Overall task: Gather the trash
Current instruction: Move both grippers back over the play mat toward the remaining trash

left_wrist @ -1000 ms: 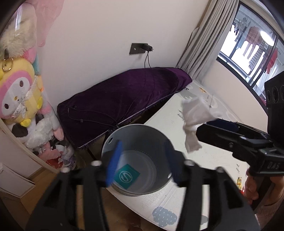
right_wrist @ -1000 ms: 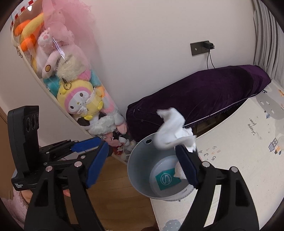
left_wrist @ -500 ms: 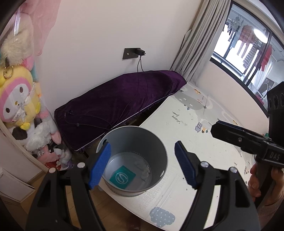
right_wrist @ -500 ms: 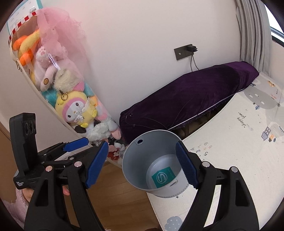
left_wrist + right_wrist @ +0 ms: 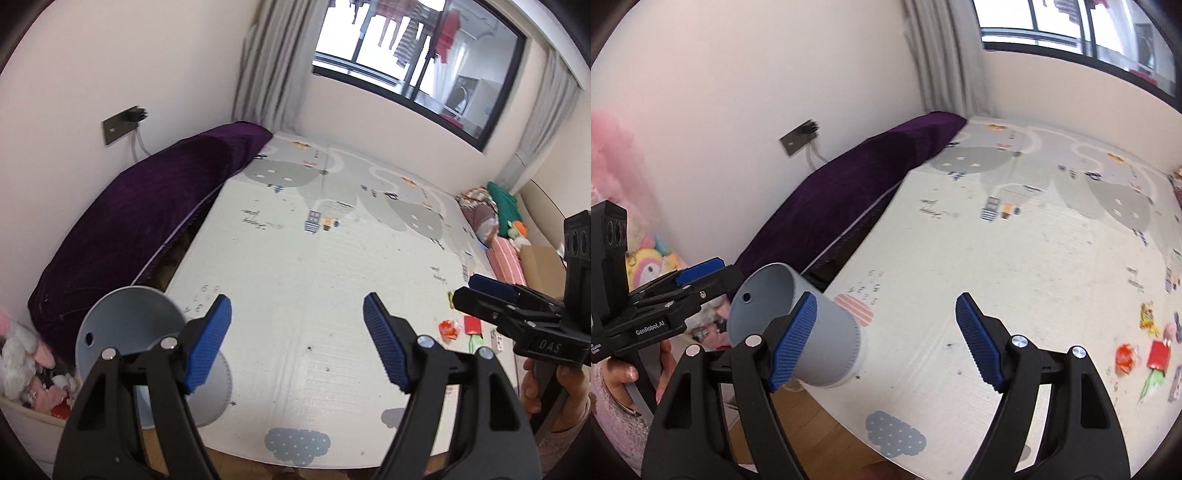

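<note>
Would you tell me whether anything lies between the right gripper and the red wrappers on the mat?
Nothing visible does: only bare play mat separates the open right gripper from the red wrappers.

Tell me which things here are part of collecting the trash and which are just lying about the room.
Part of the job:
- grey bin at the play mat's corner
- red wrappers and other scraps on the play mat
- left gripper and right gripper, both open and holding nothing

Just lying about:
- purple cover along the wall
- plush toys
- folded bedding under the window
</note>
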A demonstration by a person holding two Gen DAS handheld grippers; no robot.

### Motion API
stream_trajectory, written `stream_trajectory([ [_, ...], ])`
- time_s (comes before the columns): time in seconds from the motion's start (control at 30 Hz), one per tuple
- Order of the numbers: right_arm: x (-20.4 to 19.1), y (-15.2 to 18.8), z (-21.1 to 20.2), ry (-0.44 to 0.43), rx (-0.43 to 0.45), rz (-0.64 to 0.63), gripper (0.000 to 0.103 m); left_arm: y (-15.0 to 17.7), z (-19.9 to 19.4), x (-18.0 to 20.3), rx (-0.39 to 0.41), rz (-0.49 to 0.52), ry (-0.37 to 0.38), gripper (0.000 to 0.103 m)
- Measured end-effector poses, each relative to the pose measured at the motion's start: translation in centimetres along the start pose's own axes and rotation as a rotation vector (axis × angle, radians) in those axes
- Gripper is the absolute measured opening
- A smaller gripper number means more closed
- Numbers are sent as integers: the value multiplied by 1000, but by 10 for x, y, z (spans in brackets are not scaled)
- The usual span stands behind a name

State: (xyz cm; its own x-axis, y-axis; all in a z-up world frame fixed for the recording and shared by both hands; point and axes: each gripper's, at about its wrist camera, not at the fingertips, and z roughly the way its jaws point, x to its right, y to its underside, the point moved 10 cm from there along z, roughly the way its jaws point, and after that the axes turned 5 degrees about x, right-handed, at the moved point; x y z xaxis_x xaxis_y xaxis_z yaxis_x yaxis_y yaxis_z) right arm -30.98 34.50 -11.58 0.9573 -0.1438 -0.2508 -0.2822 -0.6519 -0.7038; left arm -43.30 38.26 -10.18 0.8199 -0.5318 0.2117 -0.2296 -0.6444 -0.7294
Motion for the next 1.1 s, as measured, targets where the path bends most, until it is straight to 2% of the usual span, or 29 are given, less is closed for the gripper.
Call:
stream_trajectory([
  [0.3, 181, 45, -106, 276, 98, 227, 75, 9, 49, 174, -62, 236, 194, 74],
  [0.67, 394, 121, -215, 526, 107, 399, 75, 54, 112, 386, -156, 398, 330, 74],
  [0.87, 477, 163, -231, 561, 48, 453, 75, 93, 159, 473, -241, 436, 375, 74],
  [1.1, 540, 208, -205, 580, -8, 544, 75, 142, 222, 528, -344, 498, 400, 74],
])
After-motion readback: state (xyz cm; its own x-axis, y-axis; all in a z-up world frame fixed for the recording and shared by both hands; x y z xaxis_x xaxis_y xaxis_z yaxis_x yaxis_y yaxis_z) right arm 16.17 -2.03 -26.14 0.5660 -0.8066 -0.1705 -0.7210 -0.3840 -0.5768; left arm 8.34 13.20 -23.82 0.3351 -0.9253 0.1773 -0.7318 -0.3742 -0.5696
